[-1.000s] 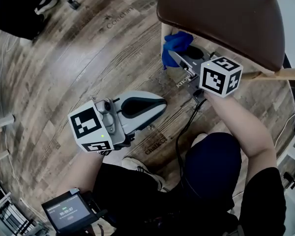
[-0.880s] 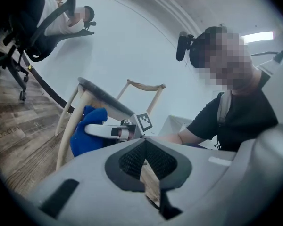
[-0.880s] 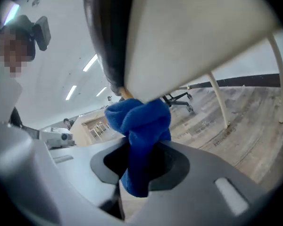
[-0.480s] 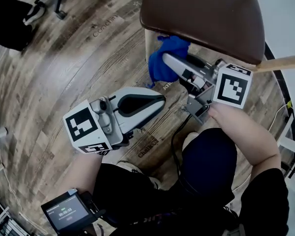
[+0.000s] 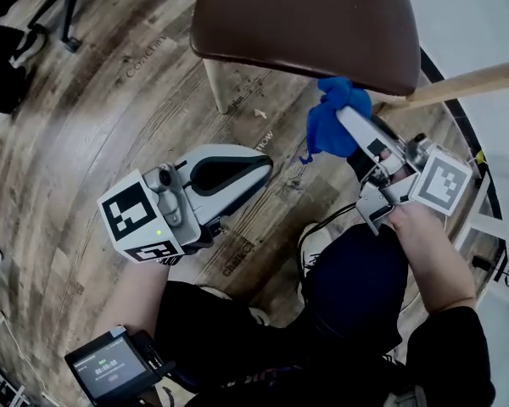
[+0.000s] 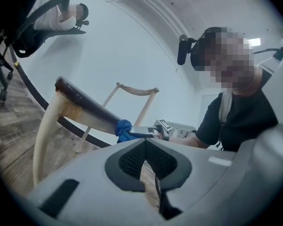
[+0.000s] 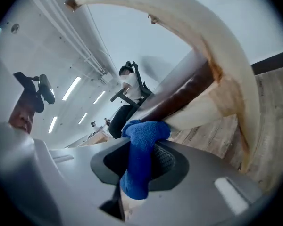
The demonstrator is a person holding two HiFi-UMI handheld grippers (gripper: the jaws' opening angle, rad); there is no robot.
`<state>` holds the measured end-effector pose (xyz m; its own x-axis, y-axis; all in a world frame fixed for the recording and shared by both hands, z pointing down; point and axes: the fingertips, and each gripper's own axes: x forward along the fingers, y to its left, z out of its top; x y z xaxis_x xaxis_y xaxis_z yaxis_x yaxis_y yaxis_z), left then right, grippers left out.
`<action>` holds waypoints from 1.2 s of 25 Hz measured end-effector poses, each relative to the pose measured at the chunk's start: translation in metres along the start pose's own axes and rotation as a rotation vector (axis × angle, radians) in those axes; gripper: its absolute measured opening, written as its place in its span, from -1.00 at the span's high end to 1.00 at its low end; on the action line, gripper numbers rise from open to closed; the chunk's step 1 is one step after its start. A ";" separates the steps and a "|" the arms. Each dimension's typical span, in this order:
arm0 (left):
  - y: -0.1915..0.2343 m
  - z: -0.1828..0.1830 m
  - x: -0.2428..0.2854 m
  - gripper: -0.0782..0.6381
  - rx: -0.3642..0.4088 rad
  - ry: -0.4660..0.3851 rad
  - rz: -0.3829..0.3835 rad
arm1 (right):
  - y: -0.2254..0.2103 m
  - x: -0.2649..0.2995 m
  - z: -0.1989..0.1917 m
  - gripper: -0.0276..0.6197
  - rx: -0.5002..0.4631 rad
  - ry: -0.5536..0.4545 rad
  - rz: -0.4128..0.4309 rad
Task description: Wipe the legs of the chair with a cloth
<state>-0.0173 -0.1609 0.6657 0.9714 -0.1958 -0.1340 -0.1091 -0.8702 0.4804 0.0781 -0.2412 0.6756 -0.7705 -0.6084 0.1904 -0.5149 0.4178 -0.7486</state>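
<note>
The right gripper (image 5: 349, 119) pinches a bunched blue cloth (image 5: 327, 127) just under the near edge of the chair's brown seat (image 5: 305, 19), at the top of a pale wooden leg (image 5: 458, 87). The left gripper (image 5: 256, 173) hangs idle above the floor (image 5: 93, 117), its jaws pressed together on nothing. The wiping looks to be at the head of one leg. The length below it and the far leg (image 5: 215, 85) probably remain, since no leg shows a mark of wiping. Open floor lies left of the chair, while the white wall (image 5: 475, 24) crowds its right side.
</note>
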 end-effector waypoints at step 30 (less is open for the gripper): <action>0.030 -0.023 0.004 0.79 -0.047 0.068 0.051 | -0.186 -0.062 -0.047 0.63 -0.045 0.011 -0.308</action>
<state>-0.0114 -0.1776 0.6996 0.9772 -0.2063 -0.0498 -0.1499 -0.8373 0.5258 0.2035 -0.2491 0.8330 -0.5799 -0.7036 0.4108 -0.7406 0.2451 -0.6256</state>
